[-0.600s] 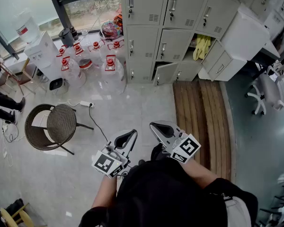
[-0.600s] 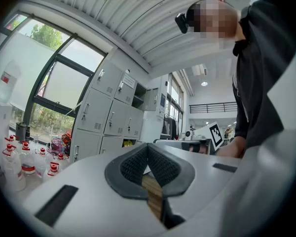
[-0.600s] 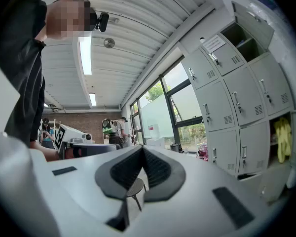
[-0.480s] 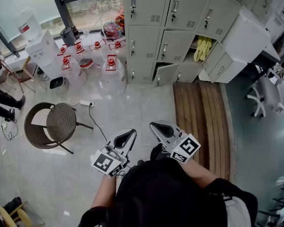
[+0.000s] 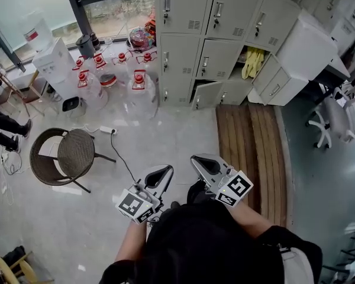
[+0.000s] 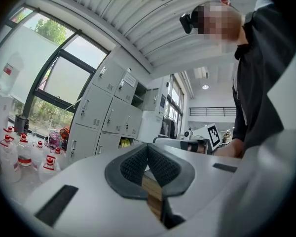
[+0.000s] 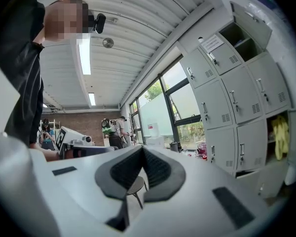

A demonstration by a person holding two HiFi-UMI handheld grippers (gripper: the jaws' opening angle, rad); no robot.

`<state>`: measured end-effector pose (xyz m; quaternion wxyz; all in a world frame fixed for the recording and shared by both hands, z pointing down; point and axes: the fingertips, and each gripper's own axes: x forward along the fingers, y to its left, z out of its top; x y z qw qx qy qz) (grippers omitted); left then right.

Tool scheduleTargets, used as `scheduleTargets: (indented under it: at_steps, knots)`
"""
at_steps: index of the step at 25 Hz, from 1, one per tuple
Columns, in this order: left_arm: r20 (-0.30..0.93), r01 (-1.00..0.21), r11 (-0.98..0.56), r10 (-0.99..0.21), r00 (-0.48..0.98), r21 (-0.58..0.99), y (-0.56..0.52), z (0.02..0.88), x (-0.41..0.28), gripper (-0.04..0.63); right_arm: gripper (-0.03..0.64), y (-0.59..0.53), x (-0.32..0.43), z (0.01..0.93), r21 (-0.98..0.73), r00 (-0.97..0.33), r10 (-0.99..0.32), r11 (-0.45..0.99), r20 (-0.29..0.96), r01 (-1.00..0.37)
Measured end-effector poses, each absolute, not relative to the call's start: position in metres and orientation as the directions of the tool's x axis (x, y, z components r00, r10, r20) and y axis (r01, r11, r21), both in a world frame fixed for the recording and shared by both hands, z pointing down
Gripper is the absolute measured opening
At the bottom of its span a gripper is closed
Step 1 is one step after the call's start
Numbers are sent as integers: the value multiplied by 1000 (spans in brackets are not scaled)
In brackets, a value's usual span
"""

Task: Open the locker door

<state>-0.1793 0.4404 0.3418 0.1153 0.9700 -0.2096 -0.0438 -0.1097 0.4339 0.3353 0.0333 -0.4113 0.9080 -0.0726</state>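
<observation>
The person holds both grippers out level in front of the body. The left gripper (image 6: 147,151) has its fingers pressed together with nothing between them. The right gripper (image 7: 142,151) is closed too, and empty. The grey lockers (image 5: 216,37) stand far ahead of the fingertips. One small locker door (image 5: 206,92) at the bottom is a little bit open. An open box higher up holds something yellow (image 5: 251,60). A round chair (image 5: 76,154) sits off to the left of the left fingers. Wooden planks (image 5: 251,147) lie ahead of the right fingers, a bit to their right.
</observation>
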Motion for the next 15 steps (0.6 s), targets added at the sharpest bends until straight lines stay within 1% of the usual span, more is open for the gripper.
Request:
scheduleTargets:
  at_steps: [7,15]
  knots:
    - [-13,-378,-887,-395,918,267,448,353,-171,11,11,435,-94,342,-199,-624,-781,609,15,-768]
    - [18,-398,-875,-410,912,276,433,360,-156,11,11,421,-70,347,-236,-627,-779,613,-17,-754]
